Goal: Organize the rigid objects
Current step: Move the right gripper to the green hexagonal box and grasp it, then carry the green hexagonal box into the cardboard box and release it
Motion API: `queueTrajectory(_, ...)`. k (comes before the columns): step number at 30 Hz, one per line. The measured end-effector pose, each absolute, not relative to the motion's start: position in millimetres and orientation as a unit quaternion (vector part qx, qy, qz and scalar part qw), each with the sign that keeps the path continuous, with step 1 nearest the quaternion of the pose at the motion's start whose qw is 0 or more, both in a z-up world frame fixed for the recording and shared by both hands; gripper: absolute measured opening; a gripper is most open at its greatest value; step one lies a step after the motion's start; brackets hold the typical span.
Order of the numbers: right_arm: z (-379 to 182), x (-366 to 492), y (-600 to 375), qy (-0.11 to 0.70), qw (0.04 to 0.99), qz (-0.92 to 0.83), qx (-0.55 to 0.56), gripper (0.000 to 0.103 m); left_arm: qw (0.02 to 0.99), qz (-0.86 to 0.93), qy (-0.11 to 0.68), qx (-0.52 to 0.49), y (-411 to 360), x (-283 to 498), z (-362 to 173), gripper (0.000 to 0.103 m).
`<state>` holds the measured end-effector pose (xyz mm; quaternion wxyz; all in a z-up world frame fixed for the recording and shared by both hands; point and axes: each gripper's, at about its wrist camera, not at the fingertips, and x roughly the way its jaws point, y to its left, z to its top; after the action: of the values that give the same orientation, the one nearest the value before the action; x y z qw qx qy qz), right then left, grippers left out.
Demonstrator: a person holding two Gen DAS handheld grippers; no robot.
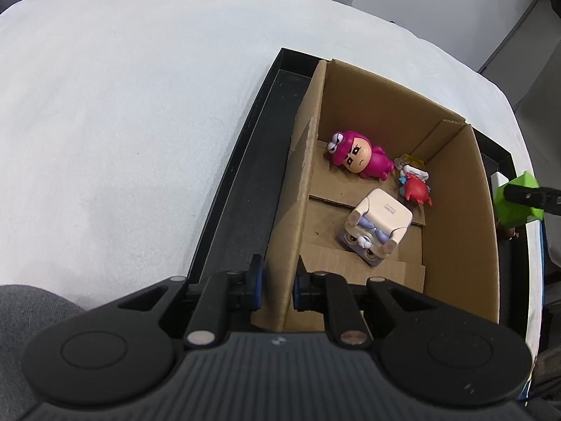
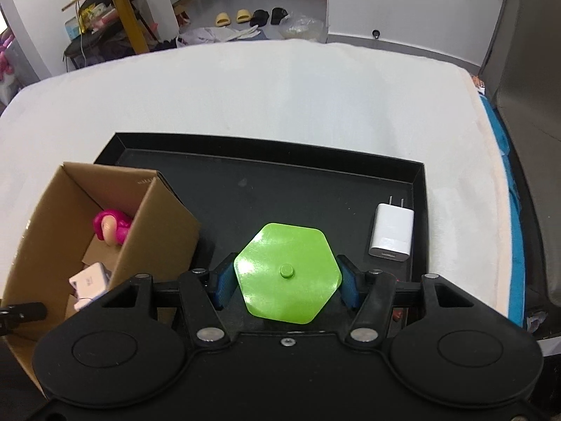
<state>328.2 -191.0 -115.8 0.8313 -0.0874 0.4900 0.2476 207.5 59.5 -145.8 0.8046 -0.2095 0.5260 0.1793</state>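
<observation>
Now the right gripper (image 2: 287,282) pinches the green hexagonal piece (image 2: 287,273) above the black tray (image 2: 245,182) (charger (image 2: 391,233) remains there), while the left gripper (image 1: 277,286) clamps the cardboard box (image 1: 298,182) wall. Next, probably: carry it leftward over the box, then release.

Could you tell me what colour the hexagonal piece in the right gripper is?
Bright lime green hexagonal piece, clearest in the right wrist view.

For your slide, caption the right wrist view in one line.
Right tool grips green hexagon over black tray; white charger remains.
</observation>
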Motion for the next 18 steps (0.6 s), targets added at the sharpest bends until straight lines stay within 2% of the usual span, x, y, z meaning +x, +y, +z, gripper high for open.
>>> queueTrajectory(18,-69,297,-209,0.456,0.843,0.277,-0.067,0.057,0.803,0.181,0.532,-0.199,55,212,-145,0.014)
